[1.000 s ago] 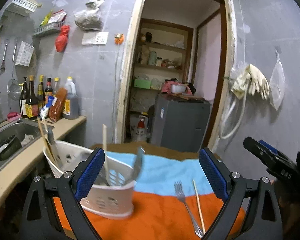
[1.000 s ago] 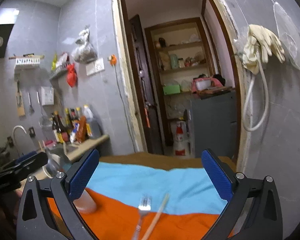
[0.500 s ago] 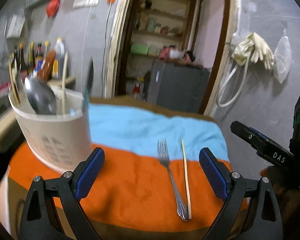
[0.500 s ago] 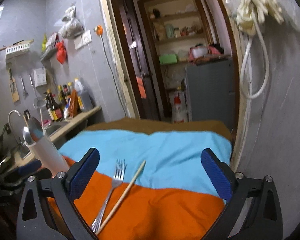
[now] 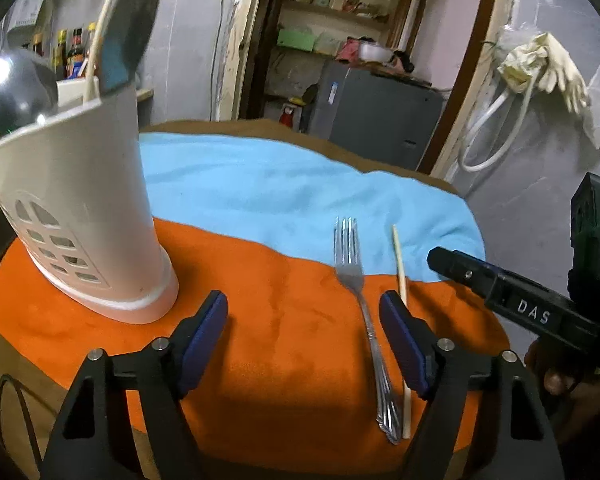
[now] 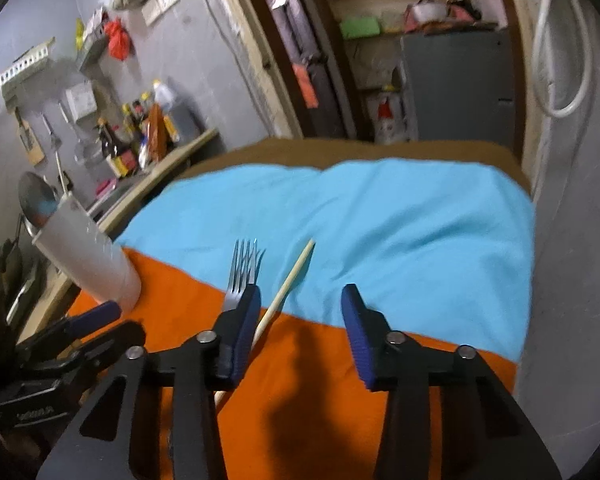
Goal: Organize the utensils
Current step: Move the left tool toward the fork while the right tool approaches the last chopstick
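Closing, nothing between jaws: left gripper, right gripper | fork, chopstick near orange cloth edge | "DAS" legible

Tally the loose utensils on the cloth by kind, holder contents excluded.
fork: 1
chopstick: 1
Total: 2
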Action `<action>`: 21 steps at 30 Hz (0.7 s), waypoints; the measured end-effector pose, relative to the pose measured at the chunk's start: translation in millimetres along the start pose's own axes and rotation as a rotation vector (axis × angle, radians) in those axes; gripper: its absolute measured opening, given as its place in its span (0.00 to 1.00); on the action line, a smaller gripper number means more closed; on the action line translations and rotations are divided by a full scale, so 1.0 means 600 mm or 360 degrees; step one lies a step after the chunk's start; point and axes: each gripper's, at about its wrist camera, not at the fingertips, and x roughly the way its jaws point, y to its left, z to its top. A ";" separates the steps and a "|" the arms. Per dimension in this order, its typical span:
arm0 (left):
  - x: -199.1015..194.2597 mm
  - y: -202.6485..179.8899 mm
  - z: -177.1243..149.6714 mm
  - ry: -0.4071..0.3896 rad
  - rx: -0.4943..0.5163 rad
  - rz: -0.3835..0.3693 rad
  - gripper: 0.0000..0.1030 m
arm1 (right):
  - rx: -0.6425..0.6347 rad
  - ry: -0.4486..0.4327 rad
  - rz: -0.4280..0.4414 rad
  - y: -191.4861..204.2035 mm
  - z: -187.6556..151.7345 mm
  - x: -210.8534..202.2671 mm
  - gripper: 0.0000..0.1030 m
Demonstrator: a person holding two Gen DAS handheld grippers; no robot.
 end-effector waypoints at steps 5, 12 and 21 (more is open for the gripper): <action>0.013 0.008 0.005 0.0050 -0.0036 -0.0004 0.61 | -0.0009 0.0113 0.0029 0.003 -0.002 0.020 0.33; 0.019 0.018 0.008 0.0096 -0.0084 -0.0032 0.47 | -0.0088 0.0273 0.0030 0.021 -0.002 0.051 0.30; 0.039 0.015 0.018 0.0163 -0.0061 -0.0124 0.36 | -0.0118 0.0308 -0.0063 0.024 -0.007 0.047 0.10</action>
